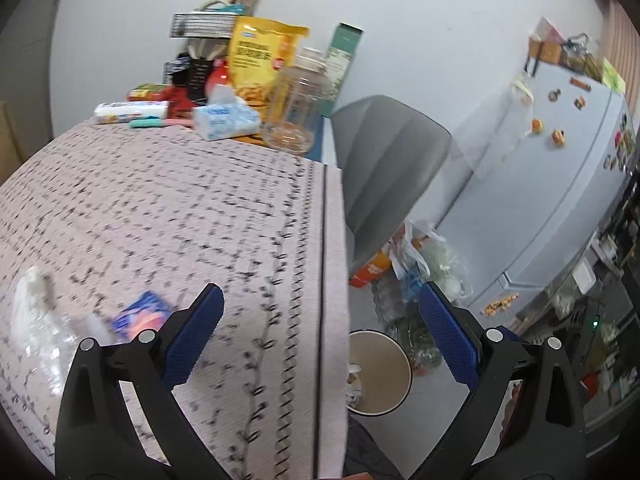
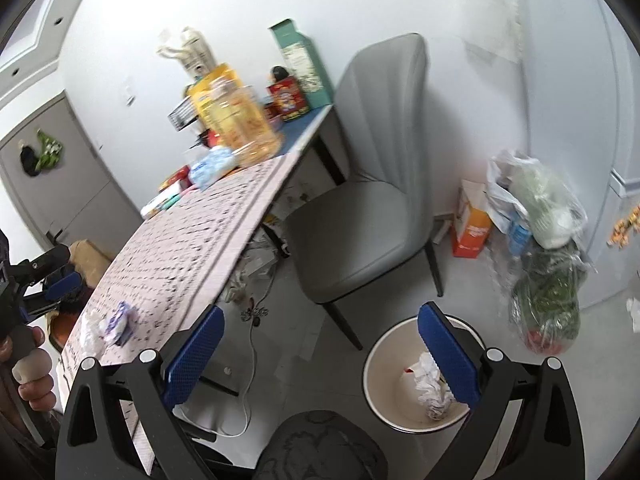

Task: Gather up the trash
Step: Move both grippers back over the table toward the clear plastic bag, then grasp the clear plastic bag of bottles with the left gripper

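Over table point(image 1: 160, 208) and bin point(image 2: 374, 364), both tools, left point(image 1: 320, 340) and right point(image 2: 320, 354), gape wide, empty.

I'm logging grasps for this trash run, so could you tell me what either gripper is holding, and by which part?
Nothing: the left gripper and right gripper are both open and empty; crumpled paper lies in the bin.

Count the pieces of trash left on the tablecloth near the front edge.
2: a crumpled blue-and-purple wrapper and, beside it toward the table's front end, a clear crumpled plastic piece. More may lie hidden among the clutter at the far end.
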Demonstrator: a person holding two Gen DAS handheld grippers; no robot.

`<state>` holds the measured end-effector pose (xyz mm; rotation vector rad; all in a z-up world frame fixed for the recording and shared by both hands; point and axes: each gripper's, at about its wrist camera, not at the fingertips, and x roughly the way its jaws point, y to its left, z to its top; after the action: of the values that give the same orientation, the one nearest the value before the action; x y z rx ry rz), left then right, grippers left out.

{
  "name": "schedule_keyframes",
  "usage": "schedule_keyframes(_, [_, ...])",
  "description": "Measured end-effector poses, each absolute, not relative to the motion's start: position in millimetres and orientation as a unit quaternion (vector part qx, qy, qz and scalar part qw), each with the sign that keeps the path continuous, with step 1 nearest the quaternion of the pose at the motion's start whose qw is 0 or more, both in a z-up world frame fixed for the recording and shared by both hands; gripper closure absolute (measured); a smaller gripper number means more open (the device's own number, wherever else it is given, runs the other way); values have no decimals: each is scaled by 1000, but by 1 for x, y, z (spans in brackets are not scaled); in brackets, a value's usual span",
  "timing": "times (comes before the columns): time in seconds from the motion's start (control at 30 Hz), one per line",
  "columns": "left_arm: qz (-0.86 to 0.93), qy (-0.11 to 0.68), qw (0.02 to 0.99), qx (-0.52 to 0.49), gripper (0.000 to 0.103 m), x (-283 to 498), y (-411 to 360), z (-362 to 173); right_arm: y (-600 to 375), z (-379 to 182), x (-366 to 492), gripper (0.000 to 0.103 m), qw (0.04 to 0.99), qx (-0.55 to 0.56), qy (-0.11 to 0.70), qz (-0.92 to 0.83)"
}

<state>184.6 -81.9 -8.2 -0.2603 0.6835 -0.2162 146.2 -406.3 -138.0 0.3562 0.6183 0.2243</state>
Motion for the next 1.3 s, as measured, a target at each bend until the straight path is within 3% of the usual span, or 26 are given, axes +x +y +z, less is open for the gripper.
schedule_keyframes(0.83, [14, 299, 928, -222, 6, 106, 82, -39, -243, -116, 146, 8, 914, 69, 329, 226])
schedule_keyframes(1.3, [69, 366, 897, -239, 6, 121, 109, -99, -196, -123, 153, 8, 902, 37, 345, 257])
